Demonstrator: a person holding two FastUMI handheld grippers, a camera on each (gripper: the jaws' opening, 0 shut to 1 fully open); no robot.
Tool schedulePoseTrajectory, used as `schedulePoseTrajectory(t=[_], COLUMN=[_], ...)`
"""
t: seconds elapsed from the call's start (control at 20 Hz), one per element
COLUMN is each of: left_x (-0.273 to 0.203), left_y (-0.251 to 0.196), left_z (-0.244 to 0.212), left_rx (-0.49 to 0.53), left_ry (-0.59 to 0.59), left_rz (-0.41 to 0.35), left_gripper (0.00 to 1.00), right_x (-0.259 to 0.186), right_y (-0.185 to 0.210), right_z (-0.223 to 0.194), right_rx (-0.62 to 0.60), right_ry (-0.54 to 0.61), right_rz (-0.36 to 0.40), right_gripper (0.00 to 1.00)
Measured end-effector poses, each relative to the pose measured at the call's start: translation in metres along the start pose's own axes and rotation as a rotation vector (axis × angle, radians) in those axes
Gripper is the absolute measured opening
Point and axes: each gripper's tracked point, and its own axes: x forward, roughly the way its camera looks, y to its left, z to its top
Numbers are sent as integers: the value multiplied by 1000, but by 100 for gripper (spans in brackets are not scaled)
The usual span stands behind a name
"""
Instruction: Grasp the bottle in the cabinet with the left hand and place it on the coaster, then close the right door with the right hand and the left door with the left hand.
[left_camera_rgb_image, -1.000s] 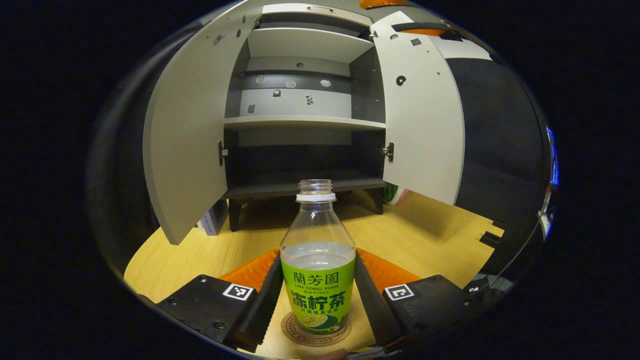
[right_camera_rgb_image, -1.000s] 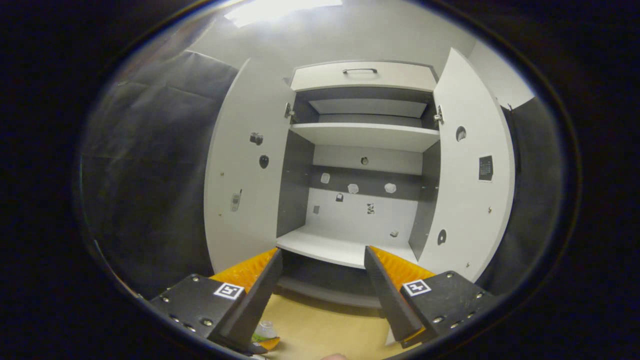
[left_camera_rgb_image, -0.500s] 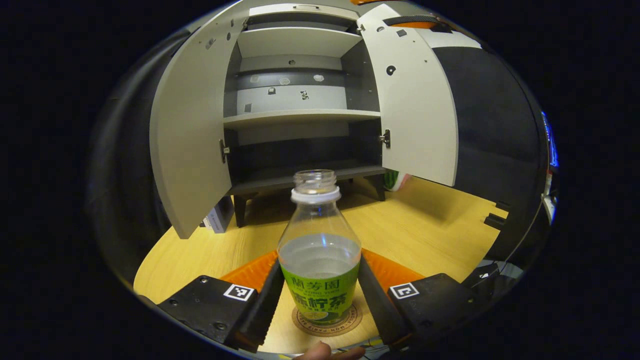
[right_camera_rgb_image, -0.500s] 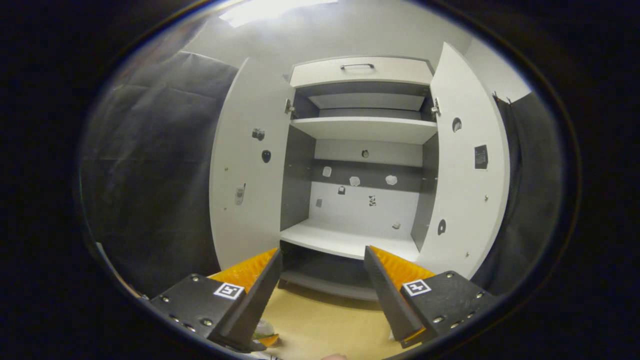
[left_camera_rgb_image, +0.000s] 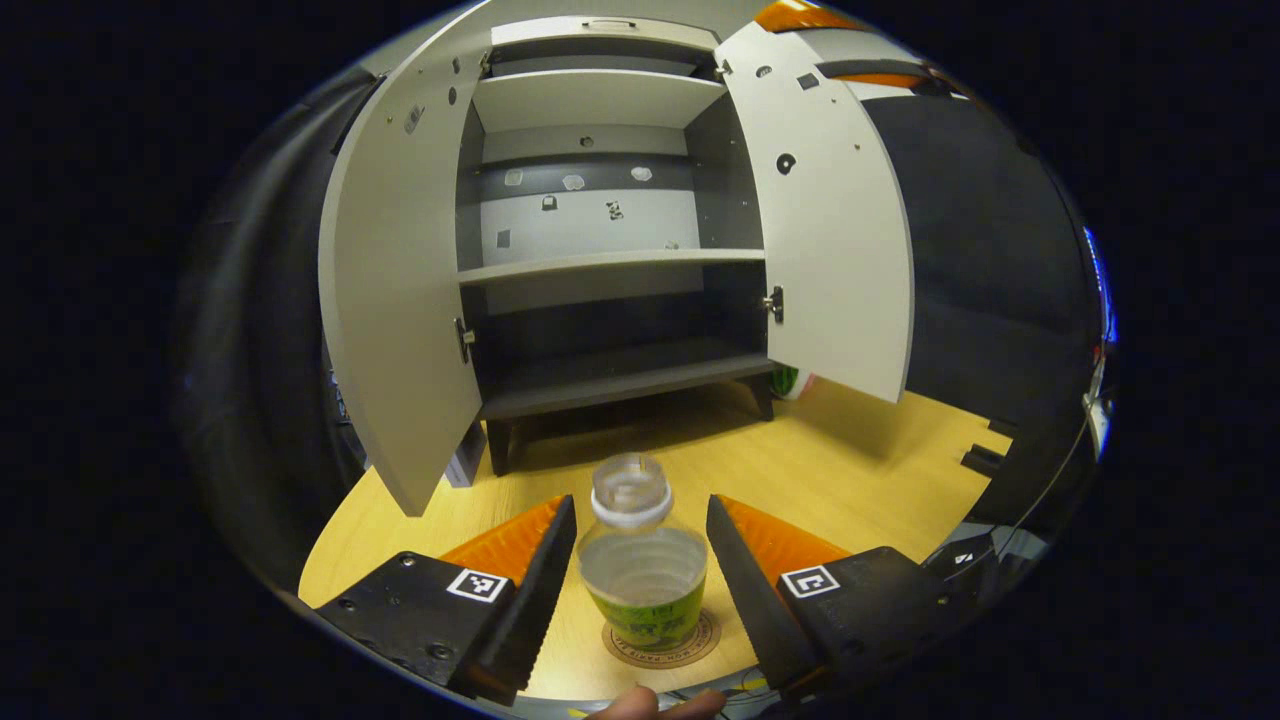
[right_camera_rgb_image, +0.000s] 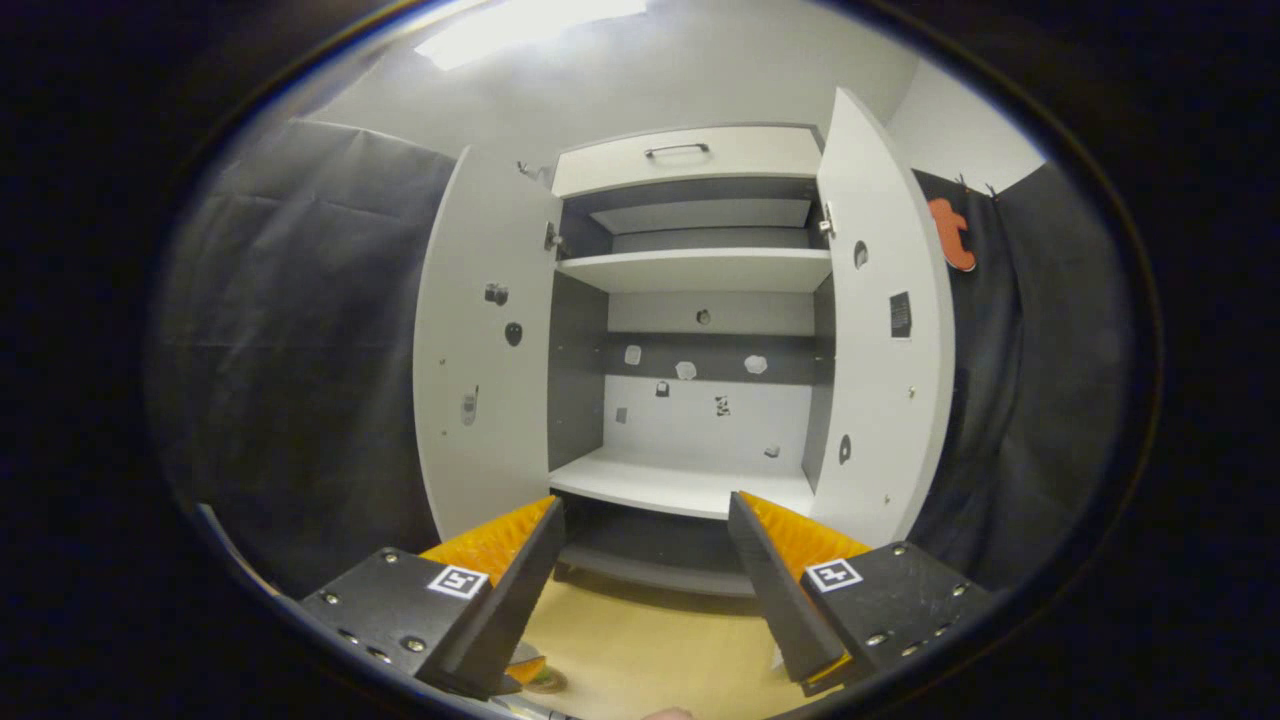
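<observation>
A: Left gripper view?
B: The bottle (left_camera_rgb_image: 643, 565) stands upright on the coaster (left_camera_rgb_image: 660, 640), low centre. The left gripper (left_camera_rgb_image: 641, 520) is spread, fingers clear on both sides, so it looks released.
A: Right gripper view?
B: The right gripper (right_camera_rgb_image: 647, 520) is spread and empty, facing the right door (right_camera_rgb_image: 885, 330), upper right, probably to push it shut.
</observation>
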Motion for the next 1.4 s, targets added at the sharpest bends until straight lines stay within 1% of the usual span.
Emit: schedulePoseTrajectory(t=[0.2,0.35,0.5,0.55,0.6,0.65,0.75,0.85,0.9,0.95,1.05,1.15,1.25,1.4], left_x=[-4,-13,-18,-19,-21,-22,-23,-28,-30,-30,-32,-33,-35,-42], left_y=[0,-4,1,3,6,9,18,30,32,30,33,36,46,56], left_z=[41,83,126,139,152,164,193,225,239,249,271,294,309,320], left_rx=[-20,-58,-90,-101,-110,-111,-71,-17,-18,-39,-120,-180,-182,-147], left_ry=[-18,-51,-71,-68,-62,-56,-71,-110,-122,-121,-125,-160,-193,-228], left_rz=[11,10,33,42,56,71,99,121,113,102,88,82,96,104], left_gripper=[84,86,92,92,93,93,94,92,94,94,93,94,94,94], right_x=[-18,-35,-51,-56,-58,-60,-63,-63,-61,-58,-52,-43,-33,-18], right_y=[-31,-60,-94,-107,-118,-133,-168,-204,-222,-238,-268,-294,-313,-336], right_z=[7,12,14,15,15,15,15,13,11,13,16,18,17,15], right_rx=[5,23,16,19,24,30,37,48,53,51,27,10,13,26], right_ry=[-27,-41,-60,-66,-73,-79,-92,-95,-94,-97,-94,-92,-85,-61], right_rz=[-44,-91,-141,-154,-163,-180,-232,-280,-305,-323,-373,-411,-442,-468], right_gripper=[99,100,99,96,99,100,99,99,95,99,99,99,99,99])
